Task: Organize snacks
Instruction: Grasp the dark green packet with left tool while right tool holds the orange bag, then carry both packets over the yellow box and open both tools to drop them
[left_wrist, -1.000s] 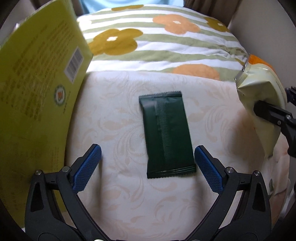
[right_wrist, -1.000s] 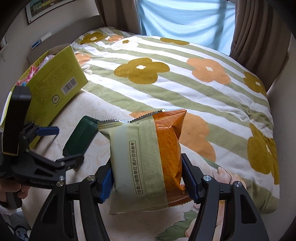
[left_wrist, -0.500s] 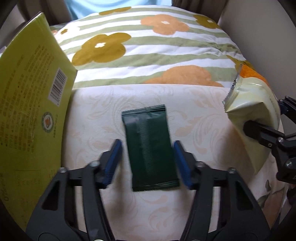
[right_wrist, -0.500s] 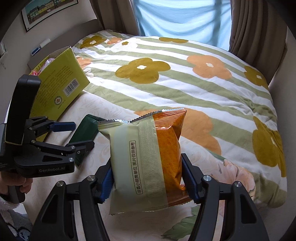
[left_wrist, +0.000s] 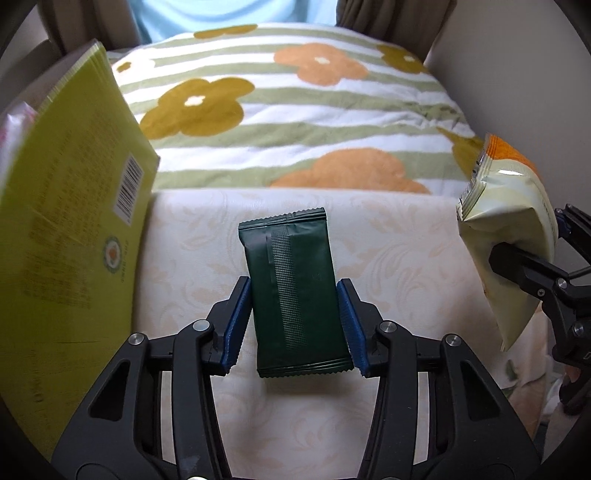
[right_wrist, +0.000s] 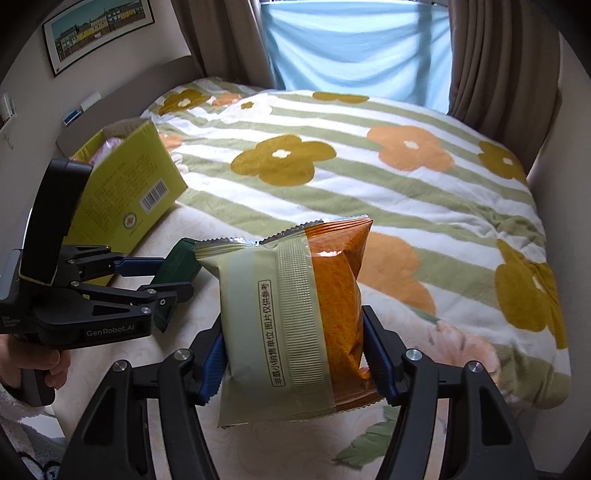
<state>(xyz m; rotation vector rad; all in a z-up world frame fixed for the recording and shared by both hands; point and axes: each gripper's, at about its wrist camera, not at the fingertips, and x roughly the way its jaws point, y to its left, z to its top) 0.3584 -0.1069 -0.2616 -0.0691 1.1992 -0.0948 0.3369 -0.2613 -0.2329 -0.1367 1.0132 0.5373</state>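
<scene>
My left gripper (left_wrist: 294, 325) has just closed in, and its blue pads (left_wrist: 236, 325) now press both long edges of the dark green rectangular foil snack packet (left_wrist: 293, 295). The packet sits between the jaws with its crimped top at twelve o'clock, over the cream damask-patterned cloth (left_wrist: 388, 258); a shadow under its lower edge suggests it is off the cloth, though I cannot tell for certain.

At nine o'clock in the left wrist view the open yellow-green cardboard box (left_wrist: 70, 240) stands very near, its barcoded wall leaning toward the packet. Something pink shows inside it in the right wrist view. At three o'clock hangs the pale green and orange puffed snack bag (left_wrist: 509, 236).

My right gripper (right_wrist: 295, 354) holds that bag (right_wrist: 295, 325) upright by its two sides, jaws at a middling width. The bag fills the middle of the right view and hides part of the green packet (right_wrist: 177, 266) at nine o'clock. The striped flowered blanket (right_wrist: 369, 177) spreads from twelve to three o'clock, with curtains (right_wrist: 498, 66) behind.
</scene>
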